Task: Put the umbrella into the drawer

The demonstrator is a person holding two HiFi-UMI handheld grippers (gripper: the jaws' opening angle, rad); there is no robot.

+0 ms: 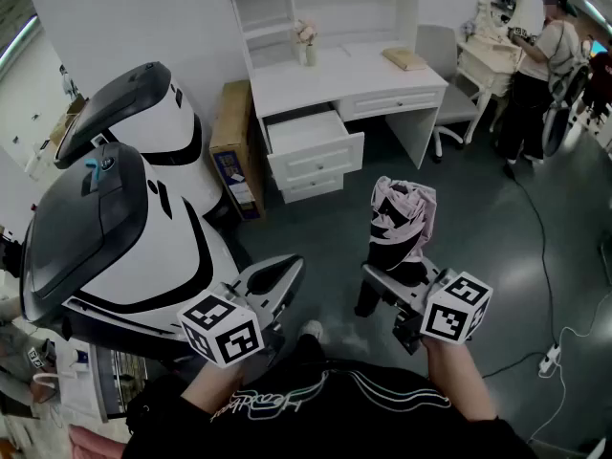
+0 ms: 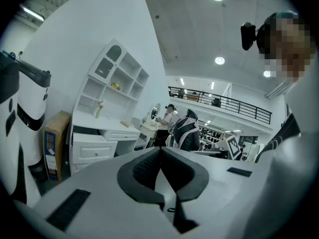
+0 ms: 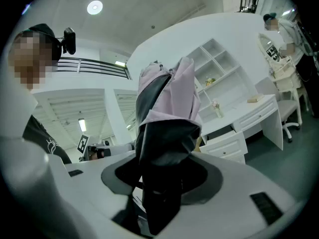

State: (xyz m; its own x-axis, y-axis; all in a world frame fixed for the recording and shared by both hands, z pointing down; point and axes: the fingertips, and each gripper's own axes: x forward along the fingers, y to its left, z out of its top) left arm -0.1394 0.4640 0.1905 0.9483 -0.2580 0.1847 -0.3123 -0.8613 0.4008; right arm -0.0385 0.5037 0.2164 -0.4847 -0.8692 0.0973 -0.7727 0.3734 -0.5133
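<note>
I hold a hand-held gripper in each hand over a grey floor [image 1: 535, 256], facing an open white drawer [image 1: 316, 146] in a white worktop [image 1: 344, 79]. My right hand-held gripper [image 1: 402, 273] has its jaws spread wide and clamped on the dark lower end of a folded pink and black umbrella [image 1: 404, 220]. The umbrella stands upright, well short of the drawer and a little to its right. My left hand-held gripper [image 1: 277, 277] has its jaws together and holds nothing; it hangs well short of the drawer, slightly to its left. A cardboard box [image 1: 234, 146] leans just left of the drawer. A person [image 1: 545, 60] stands far to the drawer's right.
</note>
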